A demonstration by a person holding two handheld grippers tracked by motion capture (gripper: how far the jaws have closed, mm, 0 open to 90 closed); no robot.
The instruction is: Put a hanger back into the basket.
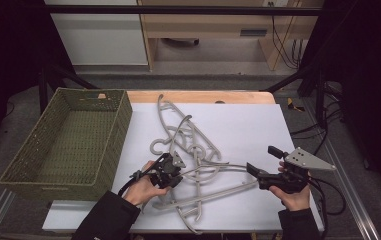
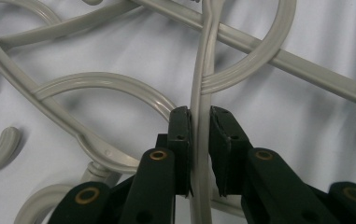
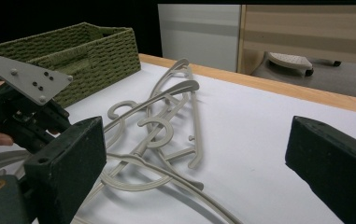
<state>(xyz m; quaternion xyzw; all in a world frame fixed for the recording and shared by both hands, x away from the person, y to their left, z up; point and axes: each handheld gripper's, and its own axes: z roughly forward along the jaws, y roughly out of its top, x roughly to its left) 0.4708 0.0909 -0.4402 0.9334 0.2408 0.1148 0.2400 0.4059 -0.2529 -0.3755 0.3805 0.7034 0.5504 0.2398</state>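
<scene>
Several grey plastic hangers [image 1: 193, 145] lie tangled on the white sheet [image 1: 248, 125] in the high view. My left gripper [image 1: 177, 172] sits at the near left of the pile. In the left gripper view its jaws [image 2: 201, 122] are shut on a thin upright hanger bar [image 2: 202, 79], with the pads pressing it from both sides. My right gripper [image 1: 261, 159] hovers at the pile's right end, jaws wide apart. The right gripper view shows nothing between its two pads [image 3: 194, 140], with the hangers [image 3: 166, 112] lying beyond them.
A green woven basket [image 1: 120, 125] stands at the left of the table, also seen as the basket [image 3: 96, 46] in the right gripper view. The wooden table edge [image 1: 203, 96] runs along the back. Bare white sheet lies at the far right.
</scene>
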